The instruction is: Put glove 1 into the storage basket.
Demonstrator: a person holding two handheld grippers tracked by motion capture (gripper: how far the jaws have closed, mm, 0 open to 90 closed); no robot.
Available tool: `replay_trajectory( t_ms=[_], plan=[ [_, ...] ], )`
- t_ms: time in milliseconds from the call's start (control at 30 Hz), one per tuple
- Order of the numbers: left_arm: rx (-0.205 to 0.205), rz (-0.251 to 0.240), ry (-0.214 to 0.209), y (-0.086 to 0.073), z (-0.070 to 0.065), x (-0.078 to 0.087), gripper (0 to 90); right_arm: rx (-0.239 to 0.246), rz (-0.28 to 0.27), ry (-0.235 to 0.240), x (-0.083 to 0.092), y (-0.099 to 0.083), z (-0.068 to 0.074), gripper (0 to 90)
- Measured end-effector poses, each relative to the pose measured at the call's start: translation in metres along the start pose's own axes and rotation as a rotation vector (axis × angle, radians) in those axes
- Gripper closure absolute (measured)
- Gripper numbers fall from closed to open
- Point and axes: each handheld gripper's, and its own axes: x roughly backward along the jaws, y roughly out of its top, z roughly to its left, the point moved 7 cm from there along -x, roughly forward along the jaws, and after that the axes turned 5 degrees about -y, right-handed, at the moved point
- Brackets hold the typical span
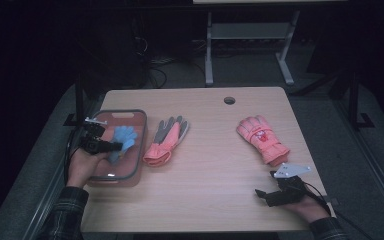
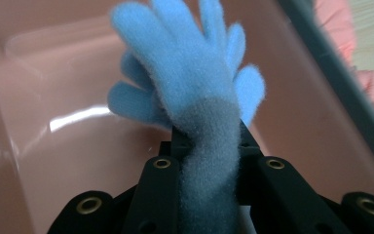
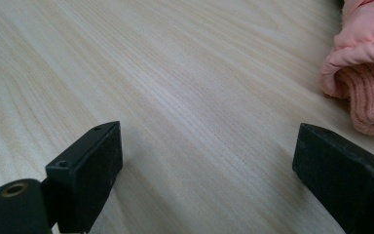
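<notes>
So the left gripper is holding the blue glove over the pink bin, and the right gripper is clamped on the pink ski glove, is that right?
Not quite. The left gripper does hold the blue glove over the pink bin, but the right gripper is not clamped on the pink ski glove. The right gripper view shows its jaws open over bare table, with that glove off to one side.

I see pale wood bench (image 1: 205, 165), rounded corners, round cable hole (image 1: 229, 100) near far edge. Directly on it: clear pinkish bin (image 1: 130, 170) with grey rim at my left; grey-and-coral glove (image 1: 166, 142) just beside bin, fingers pointing away; pink padded glove (image 1: 261, 138) toward right, well apart, cuff toward near edge. Right claw (image 1: 264, 195) rests on bench near front right corner.
</notes>
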Motion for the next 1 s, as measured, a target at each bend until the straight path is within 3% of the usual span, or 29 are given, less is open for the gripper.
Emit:
replay_trajectory(
  t_ms=[267,433,500,567,733,833,1000],
  plan=[
    [-0.009,0.062,0.035,-0.001,0.009,-0.011,75.5,0.0,0.0,0.0,0.0,0.0,0.0,10.5],
    [0.01,0.106,0.059,-0.006,0.016,-0.022,73.7,0.0,0.0,-0.001,0.0,0.0,0.0,10.4],
    [0.011,0.125,0.065,-0.008,0.018,-0.024,70.2,0.0,0.0,0.0,0.0,0.0,0.0,10.5],
    [0.011,0.136,0.084,-0.009,0.019,-0.026,61.2,0.0,0.0,-0.001,0.0,0.0,0.0,10.5],
    [0.011,0.104,0.122,-0.006,0.021,-0.024,34.3,0.0,0.0,-0.001,0.0,0.0,0.0,10.4],
    [0.001,0.07,0.141,0.0,0.021,-0.017,26.8,0.0,0.0,-0.001,0.0,0.0,0.0,10.4],
    [-0.036,0.016,0.123,0.011,0.013,-0.004,24.0,0.0,0.0,-0.001,0.0,0.0,0.0,10.4]
  ],
)
